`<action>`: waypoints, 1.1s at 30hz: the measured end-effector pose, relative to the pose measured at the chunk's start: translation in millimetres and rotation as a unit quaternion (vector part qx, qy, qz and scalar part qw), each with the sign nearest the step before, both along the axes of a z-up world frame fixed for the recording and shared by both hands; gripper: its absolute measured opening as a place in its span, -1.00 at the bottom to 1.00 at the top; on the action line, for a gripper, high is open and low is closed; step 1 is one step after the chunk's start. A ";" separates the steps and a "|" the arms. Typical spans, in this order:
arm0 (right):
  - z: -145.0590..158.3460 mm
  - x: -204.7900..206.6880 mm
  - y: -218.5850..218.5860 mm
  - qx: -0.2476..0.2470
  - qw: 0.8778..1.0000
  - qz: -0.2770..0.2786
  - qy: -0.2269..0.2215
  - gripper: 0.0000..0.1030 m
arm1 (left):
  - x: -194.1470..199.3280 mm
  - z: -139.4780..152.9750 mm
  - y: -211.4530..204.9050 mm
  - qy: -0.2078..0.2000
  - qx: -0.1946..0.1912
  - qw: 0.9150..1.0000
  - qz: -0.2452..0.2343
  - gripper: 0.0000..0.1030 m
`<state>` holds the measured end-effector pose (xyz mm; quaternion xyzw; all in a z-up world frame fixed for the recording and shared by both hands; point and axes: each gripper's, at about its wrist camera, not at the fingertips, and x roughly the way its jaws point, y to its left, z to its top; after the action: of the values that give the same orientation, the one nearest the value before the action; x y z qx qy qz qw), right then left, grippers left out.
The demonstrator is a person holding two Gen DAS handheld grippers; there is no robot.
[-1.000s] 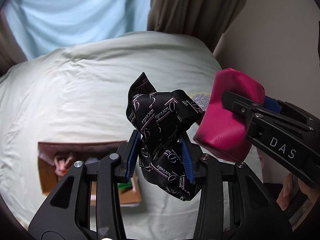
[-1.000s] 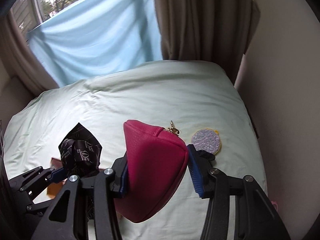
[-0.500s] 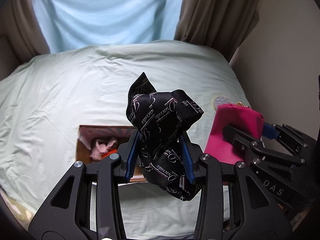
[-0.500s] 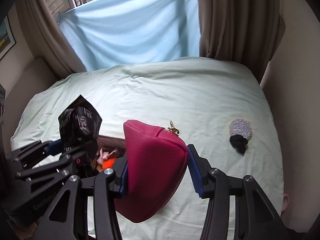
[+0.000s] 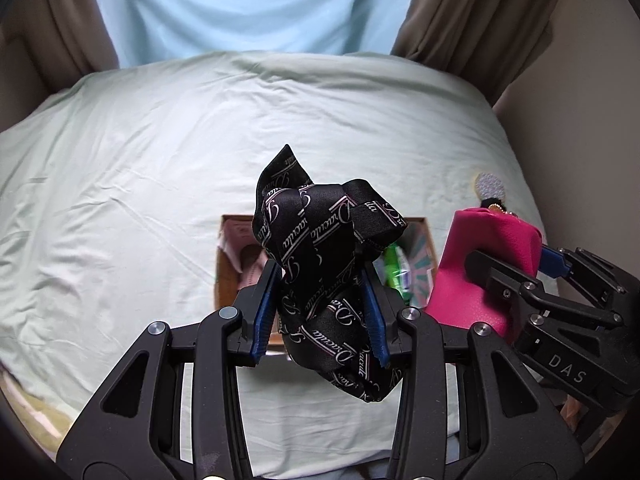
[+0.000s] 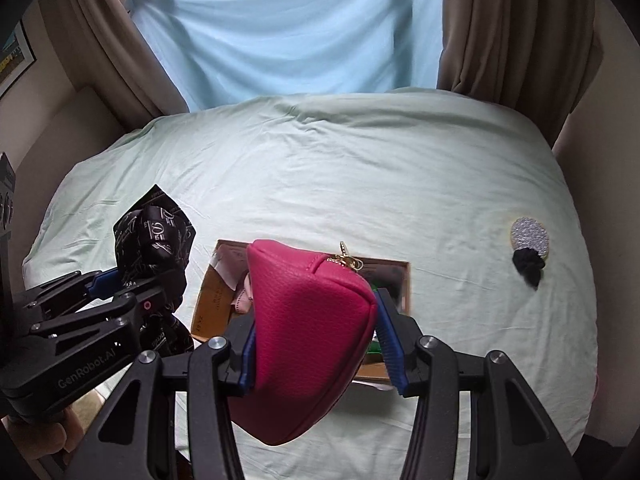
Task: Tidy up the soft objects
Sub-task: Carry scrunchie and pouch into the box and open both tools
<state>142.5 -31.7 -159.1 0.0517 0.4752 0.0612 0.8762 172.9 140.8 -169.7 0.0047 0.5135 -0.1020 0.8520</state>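
**Holding two soft things over the box**

Hanging above the bed (image 6: pixel 360 168), both tongs are full. The left tongs (image 5: pixel 320 312) squeeze a bunched-up black scarf (image 5: pixel 324 264) with pale writing on it. The right tongs (image 6: pixel 316 344) pinch a pink pouch (image 6: pixel 308 320) that has a small gold zip pull on top. The two things are side by side, close but not touching.

Under them an open cardboard box (image 6: pixel 208 300) sits on the pale green bed cover. Pink and green soft things lie inside it.

Off to the right on the cover lies a sparkly round patch (image 6: pixel 530 236), and a small black scrunchie (image 6: pixel 528 266) rests against it. Brown curtains (image 6: pixel 508 28) and a light blue sheet (image 6: pixel 288 32) hang behind the bed.
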 end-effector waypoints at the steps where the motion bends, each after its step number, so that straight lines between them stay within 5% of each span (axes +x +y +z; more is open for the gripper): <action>1: -4.5 4.9 7.0 -0.001 1.000 0.001 0.006 -0.10 | 5.6 -5.8 5.4 0.005 0.003 1.000 -0.001 -0.30; 12: -62.4 62.2 57.2 -0.022 0.996 0.033 0.082 -0.10 | 62.3 -74.9 45.6 0.071 0.015 0.997 0.003 -0.30; 24: -148.0 124.9 55.4 -0.024 0.985 0.032 0.168 -0.10 | 94.0 -163.4 37.6 0.136 0.047 0.989 -0.026 -0.30; 29: -161.9 134.3 56.3 -0.028 0.982 0.037 0.185 -0.08 | 94.6 -173.2 34.1 0.142 0.043 0.988 -0.027 -0.30; 30: -164.3 136.1 55.2 -0.021 0.981 0.037 0.191 -0.07 | 93.9 -170.7 33.0 0.137 0.041 0.989 -0.031 -0.16; 32: -169.3 140.0 52.5 -0.012 0.979 0.033 0.199 0.15 | 91.7 -169.9 28.5 0.137 0.048 0.989 -0.039 0.77; 33: -169.8 140.6 50.2 -0.007 0.980 0.030 0.195 0.31 | 88.8 -168.5 27.3 0.131 0.052 0.989 -0.041 0.99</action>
<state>283.1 18.5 -328.9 0.0421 0.6384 0.0730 0.7651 261.6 168.1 -338.1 0.0572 0.6243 -0.1097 0.7713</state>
